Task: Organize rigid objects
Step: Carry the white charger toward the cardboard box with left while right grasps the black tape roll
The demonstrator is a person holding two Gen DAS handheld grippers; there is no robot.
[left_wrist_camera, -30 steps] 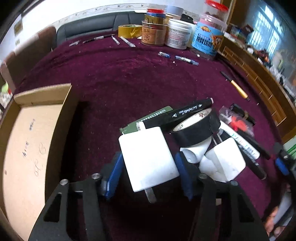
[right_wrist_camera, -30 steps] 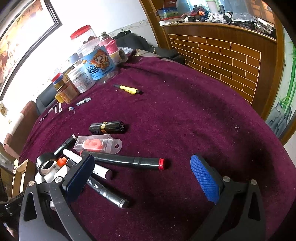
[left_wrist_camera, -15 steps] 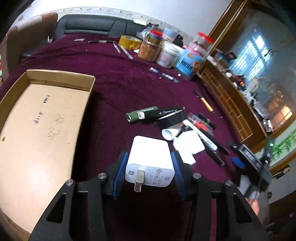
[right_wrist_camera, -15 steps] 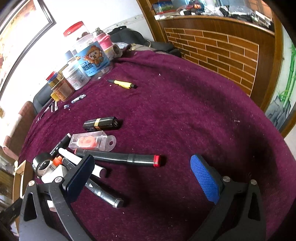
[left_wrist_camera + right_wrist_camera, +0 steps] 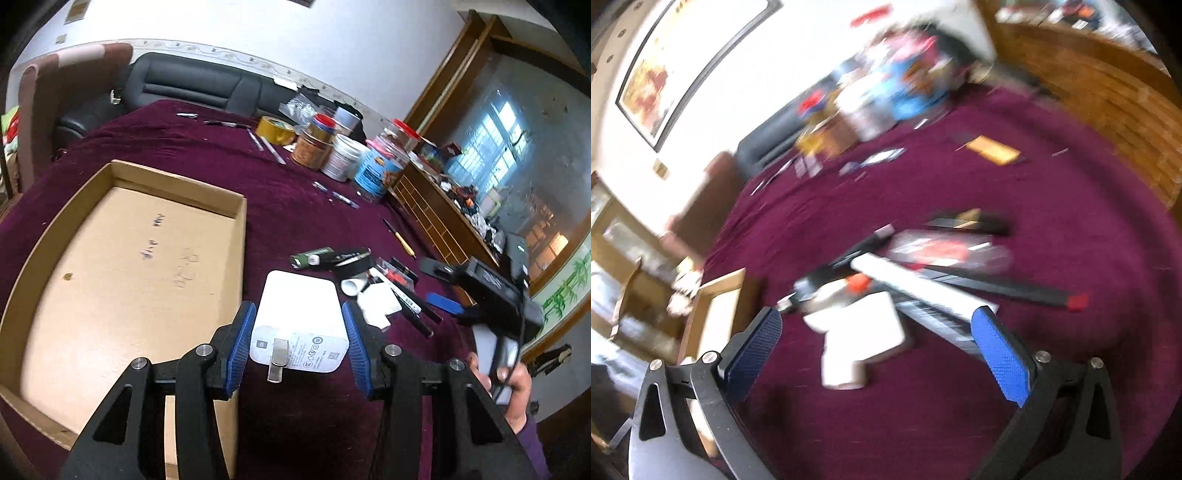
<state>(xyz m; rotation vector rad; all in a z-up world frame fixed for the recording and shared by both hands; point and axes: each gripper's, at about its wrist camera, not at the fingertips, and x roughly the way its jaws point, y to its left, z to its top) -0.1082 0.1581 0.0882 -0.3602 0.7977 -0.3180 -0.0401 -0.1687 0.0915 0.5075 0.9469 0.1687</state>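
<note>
Left tool pinches the charger by its flat sides, centre-bottom of frame, just right of the box. Judged rigid, smooth, light; side grip suits. Right tool spread, blurred, above a white block on the bench.

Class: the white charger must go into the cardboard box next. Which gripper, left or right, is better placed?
Left. The left gripper already clamps the white charger, and the cardboard box lies just beside it. The right gripper is open, holding nothing.
</note>
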